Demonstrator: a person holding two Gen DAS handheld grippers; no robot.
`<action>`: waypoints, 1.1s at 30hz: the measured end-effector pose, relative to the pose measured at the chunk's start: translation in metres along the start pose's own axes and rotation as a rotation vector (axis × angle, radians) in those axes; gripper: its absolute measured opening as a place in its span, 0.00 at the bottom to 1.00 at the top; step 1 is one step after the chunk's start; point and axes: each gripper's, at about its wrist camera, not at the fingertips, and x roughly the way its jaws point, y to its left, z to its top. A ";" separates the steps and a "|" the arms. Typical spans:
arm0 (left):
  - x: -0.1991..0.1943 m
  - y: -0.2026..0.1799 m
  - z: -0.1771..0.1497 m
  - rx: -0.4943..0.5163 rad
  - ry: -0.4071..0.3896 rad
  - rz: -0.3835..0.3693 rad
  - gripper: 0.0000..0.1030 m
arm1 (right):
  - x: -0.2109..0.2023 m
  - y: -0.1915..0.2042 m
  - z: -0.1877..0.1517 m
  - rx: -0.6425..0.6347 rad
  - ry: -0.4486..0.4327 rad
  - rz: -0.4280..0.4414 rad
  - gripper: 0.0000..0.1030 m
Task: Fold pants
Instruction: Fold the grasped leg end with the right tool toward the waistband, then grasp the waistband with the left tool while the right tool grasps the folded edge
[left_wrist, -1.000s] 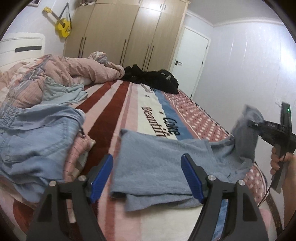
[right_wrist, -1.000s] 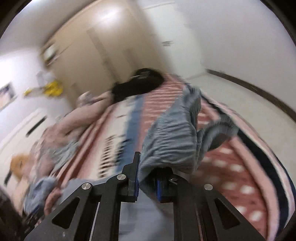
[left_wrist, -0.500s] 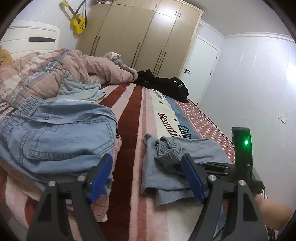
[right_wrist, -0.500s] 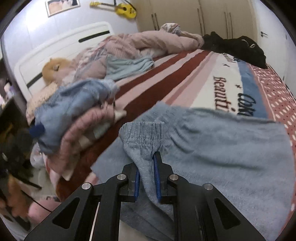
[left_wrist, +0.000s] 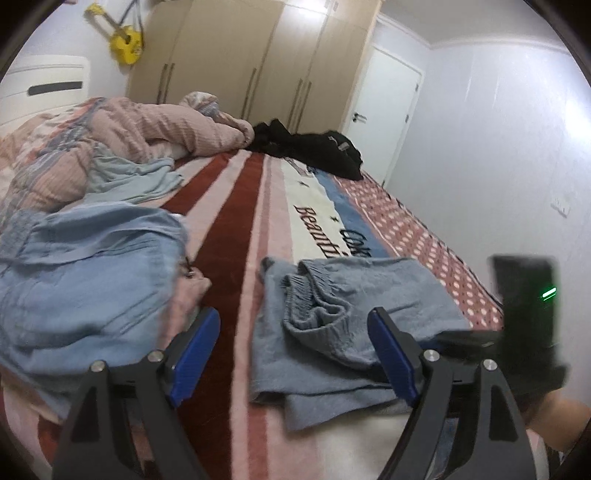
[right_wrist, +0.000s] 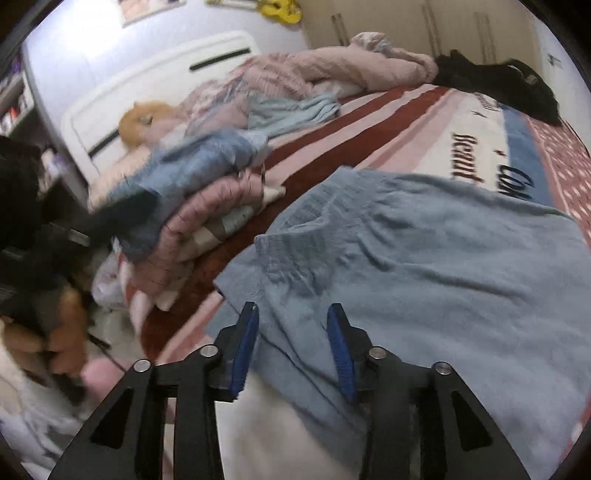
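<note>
Grey pants (right_wrist: 424, 266) folded, beyond parted right fingers (right_wrist: 245, 341)

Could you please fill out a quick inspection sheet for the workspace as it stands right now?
Surface: striped bed blanket, lettering partly visible.
Job's things: grey-blue pants folded over, waistband on top.
Clutter: denim garment on a pile; pink quilt; black clothes; light blue garment.
Grippers: left claw open, empty; right claw open above the pants, empty.
Cables: nothing seen.
Surroundings: wardrobe, door, yellow ukulele, headboard.
</note>
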 end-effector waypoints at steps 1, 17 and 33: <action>0.006 -0.005 0.002 0.013 0.008 -0.003 0.77 | -0.014 -0.005 -0.001 0.015 -0.025 0.000 0.43; 0.096 -0.038 -0.010 0.154 0.168 0.273 0.24 | -0.116 -0.122 -0.049 0.290 -0.188 -0.187 0.51; 0.063 -0.032 -0.009 0.149 0.133 0.208 0.68 | -0.093 -0.116 -0.068 0.217 -0.068 -0.224 0.62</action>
